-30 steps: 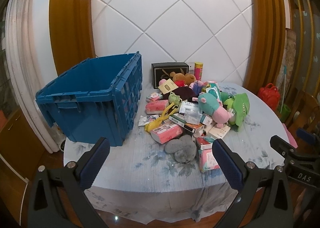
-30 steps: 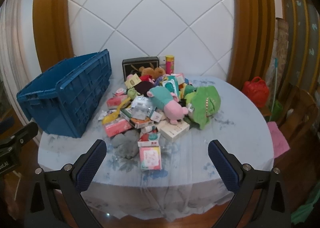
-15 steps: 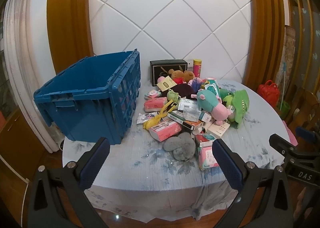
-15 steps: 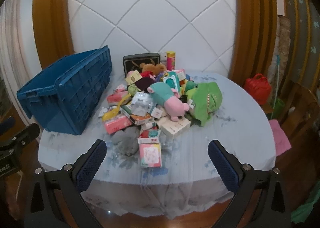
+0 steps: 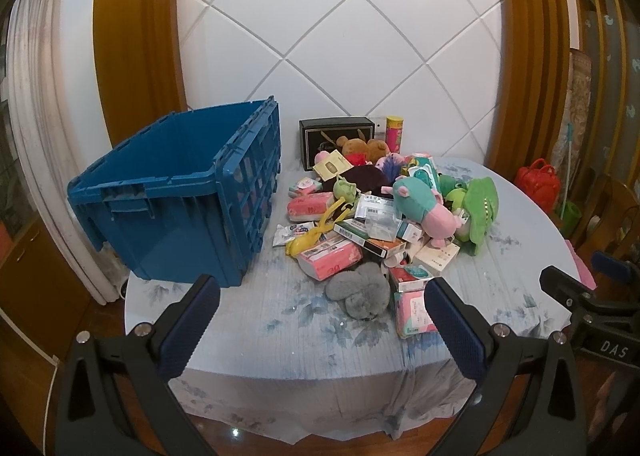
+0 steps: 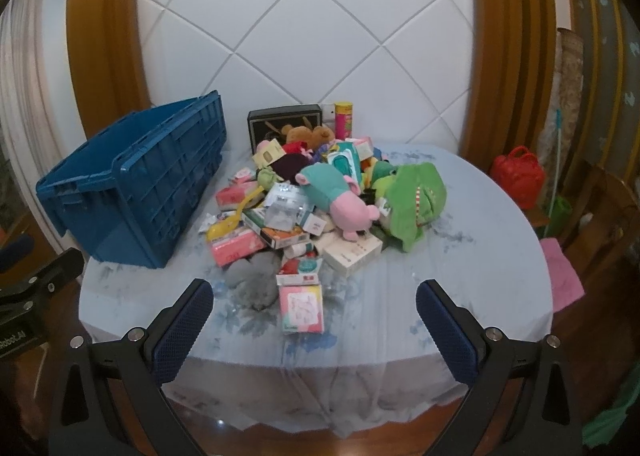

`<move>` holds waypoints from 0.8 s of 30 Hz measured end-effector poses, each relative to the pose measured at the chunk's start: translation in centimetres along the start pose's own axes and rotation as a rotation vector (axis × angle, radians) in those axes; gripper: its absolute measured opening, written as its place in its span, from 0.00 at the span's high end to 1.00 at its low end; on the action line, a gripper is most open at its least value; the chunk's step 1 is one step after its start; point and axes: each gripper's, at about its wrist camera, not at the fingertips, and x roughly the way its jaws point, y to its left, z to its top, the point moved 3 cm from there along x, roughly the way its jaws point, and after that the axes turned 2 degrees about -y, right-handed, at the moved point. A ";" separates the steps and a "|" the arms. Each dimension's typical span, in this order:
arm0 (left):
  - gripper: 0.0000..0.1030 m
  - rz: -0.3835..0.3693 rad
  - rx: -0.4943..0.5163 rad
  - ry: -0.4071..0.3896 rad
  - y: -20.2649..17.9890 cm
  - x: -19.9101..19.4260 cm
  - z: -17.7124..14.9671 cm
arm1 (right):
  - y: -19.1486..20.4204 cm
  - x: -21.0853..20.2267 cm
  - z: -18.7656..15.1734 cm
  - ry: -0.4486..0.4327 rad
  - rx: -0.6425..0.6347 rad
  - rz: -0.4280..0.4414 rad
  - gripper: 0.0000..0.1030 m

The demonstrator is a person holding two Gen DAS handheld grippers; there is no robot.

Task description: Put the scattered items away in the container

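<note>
Both views are lit by warm, even indoor light from above, bright enough to read colours clearly. The white tiled wall (image 5: 340,35) is the brightest area and slightly washed out. Small glare spots sit on the polished floor (image 5: 235,432) below the table edge. Shadows under the pile of toys (image 6: 320,207) are soft and short. Fisheye bending curves the wooden frames (image 6: 104,35) and darkens the corners to black. The centre is sharp; the right edge looks dim and smeared.
</note>
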 end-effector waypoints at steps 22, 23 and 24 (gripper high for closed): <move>0.00 0.061 -0.032 0.220 0.4 12.4 -6.2 | -2.4 13.2 -5.5 0.249 -0.003 0.077 0.00; 0.00 0.055 -0.031 0.239 0.5 13.5 -6.6 | -2.2 14.3 -6.0 0.275 0.000 0.076 0.00; 0.02 0.048 -0.029 0.258 0.5 14.6 -7.0 | -1.8 15.3 -6.8 0.302 -0.006 0.072 0.00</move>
